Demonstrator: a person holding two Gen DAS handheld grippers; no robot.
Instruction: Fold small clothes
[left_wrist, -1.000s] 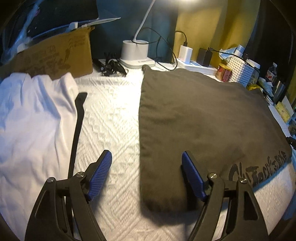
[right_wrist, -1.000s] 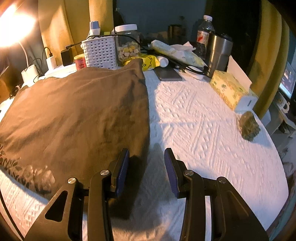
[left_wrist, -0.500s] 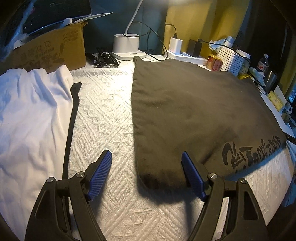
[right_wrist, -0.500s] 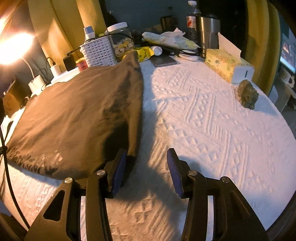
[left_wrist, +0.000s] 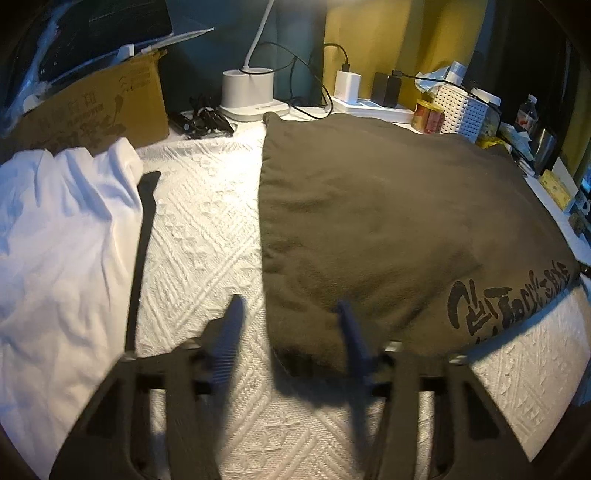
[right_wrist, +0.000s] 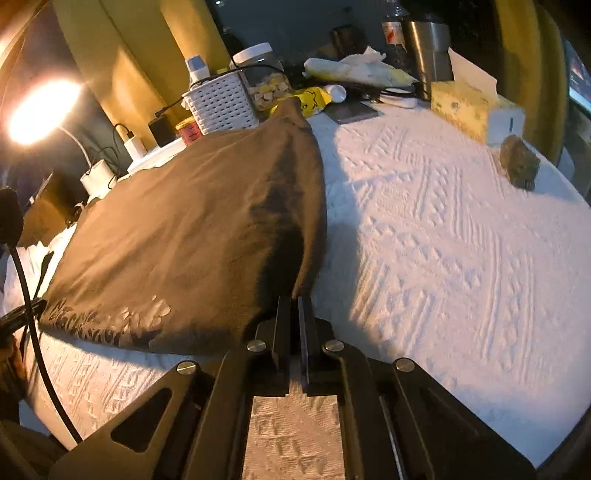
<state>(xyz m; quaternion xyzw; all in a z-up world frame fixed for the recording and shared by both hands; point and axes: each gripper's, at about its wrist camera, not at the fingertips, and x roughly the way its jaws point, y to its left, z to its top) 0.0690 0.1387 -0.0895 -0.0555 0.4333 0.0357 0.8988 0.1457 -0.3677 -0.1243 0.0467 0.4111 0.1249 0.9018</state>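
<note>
The right gripper (right_wrist: 294, 301) has its jaws pressed together on the near corner of the brown garment (right_wrist: 192, 229). The left gripper (left_wrist: 291, 314), blurred, has just been closing; its jaws are still apart, straddling the brown garment's other near corner, and pad contact cannot be told. Ahead of both, the garment lies flat on the white textured cover (right_wrist: 443, 240), dark lettering along its near hem. Left of the left gripper sits a white garment (left_wrist: 55, 229).

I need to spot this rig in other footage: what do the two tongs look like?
Both tongs, left and right, have black angular frames with triangular cut-outs and silver pivot screws. The left's fingers carry ribbed blue pads. No hands or sleeves show.
</note>
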